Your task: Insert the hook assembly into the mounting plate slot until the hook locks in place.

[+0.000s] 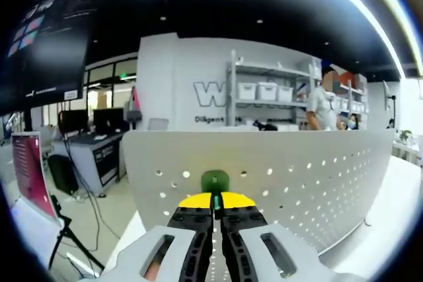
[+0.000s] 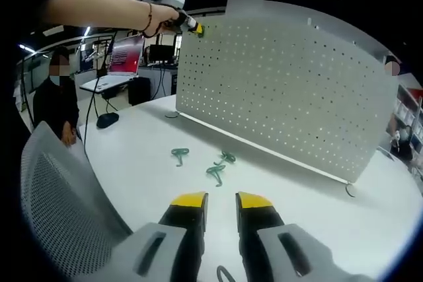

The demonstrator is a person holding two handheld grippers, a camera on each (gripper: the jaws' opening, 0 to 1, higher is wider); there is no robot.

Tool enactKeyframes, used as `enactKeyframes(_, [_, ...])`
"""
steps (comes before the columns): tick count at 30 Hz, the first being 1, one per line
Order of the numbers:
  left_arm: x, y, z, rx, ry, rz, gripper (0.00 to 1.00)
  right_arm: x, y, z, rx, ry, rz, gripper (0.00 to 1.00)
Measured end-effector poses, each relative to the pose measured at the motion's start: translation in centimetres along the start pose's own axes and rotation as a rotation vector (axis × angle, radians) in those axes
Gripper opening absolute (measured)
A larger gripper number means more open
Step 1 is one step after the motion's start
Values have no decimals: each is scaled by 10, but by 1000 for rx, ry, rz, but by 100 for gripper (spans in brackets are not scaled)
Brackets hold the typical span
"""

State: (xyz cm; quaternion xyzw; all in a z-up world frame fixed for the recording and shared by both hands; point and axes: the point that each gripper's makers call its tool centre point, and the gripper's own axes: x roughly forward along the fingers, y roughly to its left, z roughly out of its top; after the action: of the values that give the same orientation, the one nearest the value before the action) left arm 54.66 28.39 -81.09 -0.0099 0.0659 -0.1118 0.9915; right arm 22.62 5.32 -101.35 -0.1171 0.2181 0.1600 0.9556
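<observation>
Right gripper view: white table point(image 2: 370, 209) wide, perforated mounting plate point(image 2: 284, 90) standing upright on it. Grey mesh chair point(image 2: 59, 209) at near edge. Left gripper point(image 2: 197, 29) up at plate's top corner, person's arm behind it. Right gripper point(image 2: 221, 203) low over table, jaws apart, nothing between. Three green hooks point(image 2: 213, 163) lying loose before plate. Left gripper view: jaws pinched on green hook point(image 1: 215, 181), pressed against plate face.

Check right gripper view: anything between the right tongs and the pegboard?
Yes. Three green hooks lie loose on the white table between the open right tongs and the pegboard.
</observation>
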Motion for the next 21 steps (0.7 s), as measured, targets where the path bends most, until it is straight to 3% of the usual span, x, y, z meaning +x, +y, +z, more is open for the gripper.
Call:
enactKeyframes(5, [-9,-3,0,-33,1,18,3,0,-1,0,-5,1,-3,14])
enactKeyframes(13, [-27,-7,-2,63,24,8,4,-2,-3,2,-8,-10,-16,14])
enactKeyframes(17, [-40,-11,-9,27,33,-10,16,-2,-2,3,-15,-15,-13,14])
enactKeyframes(21, [-54,-17,-19,33,57,-35,21,-3,-3,4,-16,-20,-16,14])
